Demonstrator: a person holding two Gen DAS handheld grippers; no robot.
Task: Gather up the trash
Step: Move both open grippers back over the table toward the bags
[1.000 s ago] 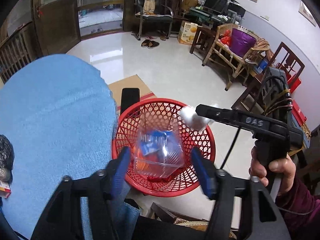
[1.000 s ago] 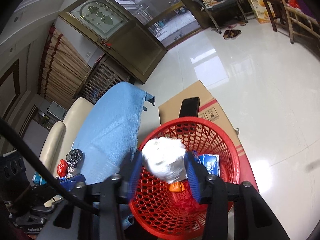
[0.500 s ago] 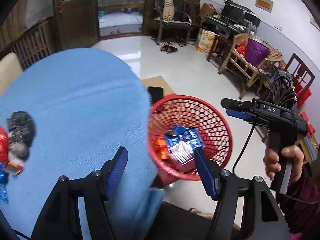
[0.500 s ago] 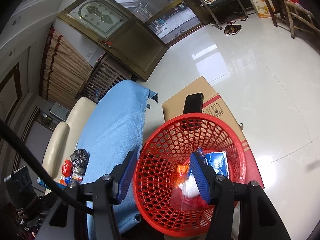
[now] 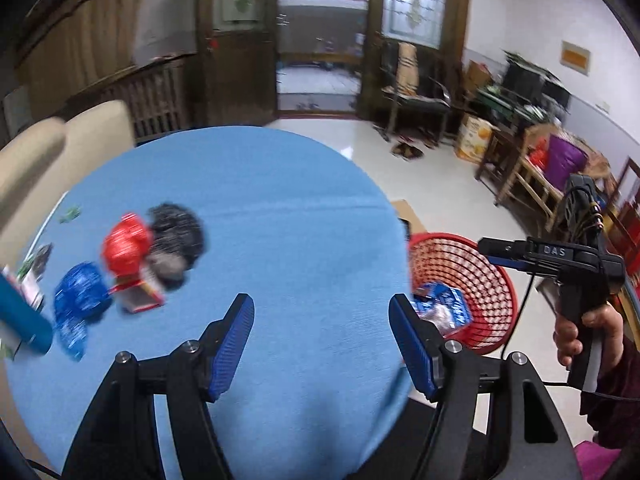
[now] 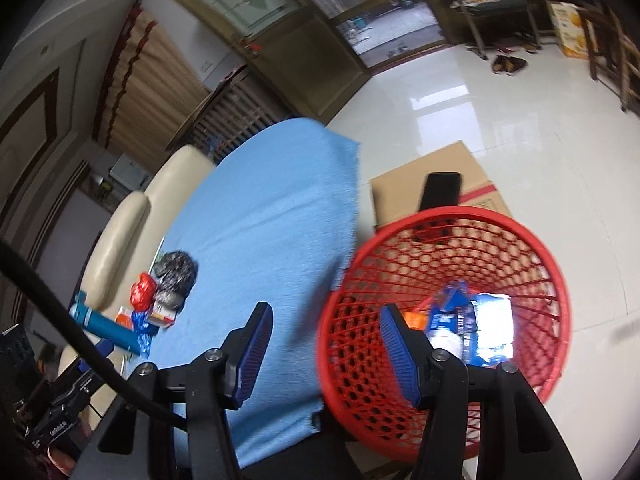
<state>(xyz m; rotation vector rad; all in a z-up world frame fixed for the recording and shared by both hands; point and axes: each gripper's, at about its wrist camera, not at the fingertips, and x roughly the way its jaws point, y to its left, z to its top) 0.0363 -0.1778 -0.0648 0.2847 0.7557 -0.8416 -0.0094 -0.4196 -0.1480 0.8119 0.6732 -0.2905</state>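
A red mesh basket (image 5: 492,280) (image 6: 532,240) stands on the floor beside a table with a blue cloth (image 5: 280,240) (image 6: 272,216). It holds blue wrappers (image 6: 476,320), an orange piece and a white wad. Loose trash lies at the table's left: a black crumpled bag (image 5: 176,236) (image 6: 176,268), a red wrapper (image 5: 124,244) (image 6: 141,290), a blue wrapper (image 5: 80,292) and a small red-edged box (image 5: 140,296). My left gripper (image 5: 322,344) is open and empty over the cloth. My right gripper (image 6: 326,354) is open and empty at the basket's left rim; it also shows in the left wrist view (image 5: 496,250).
A teal tube (image 5: 20,316) (image 6: 104,326) lies by the trash. A cardboard box (image 6: 420,192) with a black phone (image 6: 442,190) sits behind the basket. A cream sofa (image 6: 132,216) flanks the table. Chairs and wooden furniture (image 5: 532,168) stand on the far right floor.
Both grippers opened and dropped their loads into the basket: the left a clear bag, the right a white wad. Both have since swung left toward the table; the left now faces the remaining trash.
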